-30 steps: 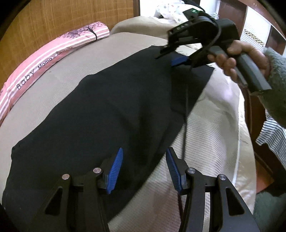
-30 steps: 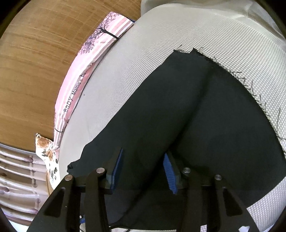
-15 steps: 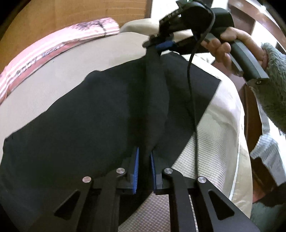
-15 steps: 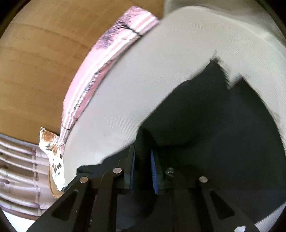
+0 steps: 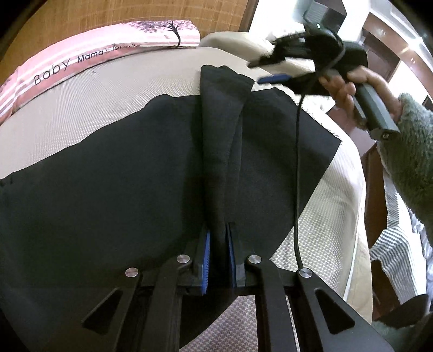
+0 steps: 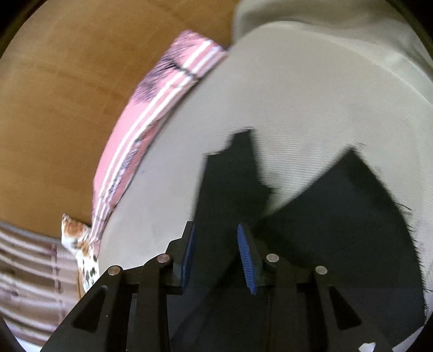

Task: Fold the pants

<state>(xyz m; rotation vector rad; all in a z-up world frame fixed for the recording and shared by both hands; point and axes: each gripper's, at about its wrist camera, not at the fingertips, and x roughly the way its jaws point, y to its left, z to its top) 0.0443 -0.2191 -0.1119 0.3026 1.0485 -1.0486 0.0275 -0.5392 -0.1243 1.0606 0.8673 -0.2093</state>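
Black pants (image 5: 108, 189) lie spread on a beige bed cover (image 5: 94, 103). My left gripper (image 5: 217, 260) is shut on a raised ridge of the black cloth (image 5: 219, 140) at the near edge. My right gripper (image 6: 217, 257) has its blue pads apart, with black cloth (image 6: 230, 184) between and beyond them; the view is blurred. In the left wrist view the right gripper (image 5: 273, 73) is held by a hand above the far end of the ridge, a little clear of the cloth.
A pink striped pillow (image 5: 81, 56) lies along the far side against a wooden headboard (image 5: 108, 19). A black cable (image 5: 297, 168) hangs from the right gripper. The bed edge (image 5: 360, 230) drops off at the right beside dark furniture (image 5: 379, 54).
My right gripper has opened and let go of the pants' far end, lifting off it. My left gripper, open a second ago, stays shut on the cloth ridge, lifted higher.
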